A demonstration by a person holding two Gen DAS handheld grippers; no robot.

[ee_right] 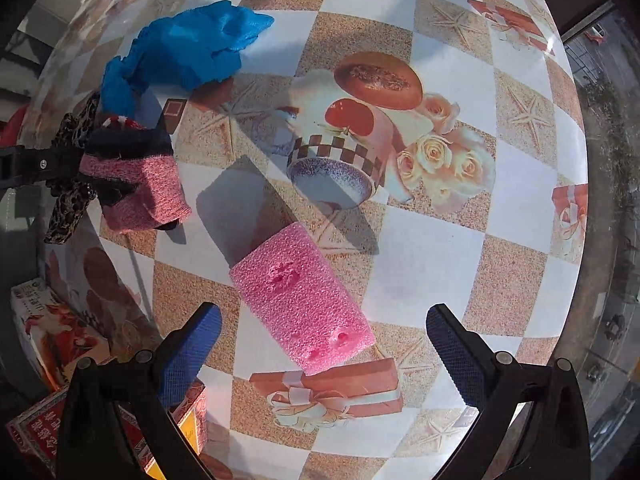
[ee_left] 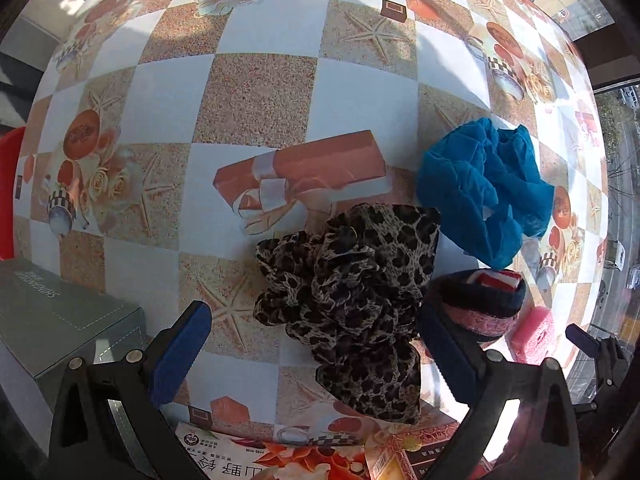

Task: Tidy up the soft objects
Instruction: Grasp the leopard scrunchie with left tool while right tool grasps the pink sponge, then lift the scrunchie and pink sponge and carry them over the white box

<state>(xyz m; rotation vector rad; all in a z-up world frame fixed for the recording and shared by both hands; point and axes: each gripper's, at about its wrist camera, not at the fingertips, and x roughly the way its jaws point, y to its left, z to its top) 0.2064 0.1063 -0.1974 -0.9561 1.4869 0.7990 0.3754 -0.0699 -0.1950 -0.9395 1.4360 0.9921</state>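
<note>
Hovering low over the counter (ee_left: 256, 96), the left tool (ee_left: 316, 344) stands released, its jaws spread either side of the leopard scarf (ee_left: 352, 292), which lies bunched between them, apparently so it can be pinched at its thick middle. The right tool (ee_right: 324, 344) is likewise released, with the pink sponge (ee_right: 300, 296) lying flat between and just ahead of its fingers. The blue scarf (ee_left: 484, 184) and the knitted band (ee_right: 136, 184) sit close by; whether the band touches the leopard scarf is hard to tell.
</note>
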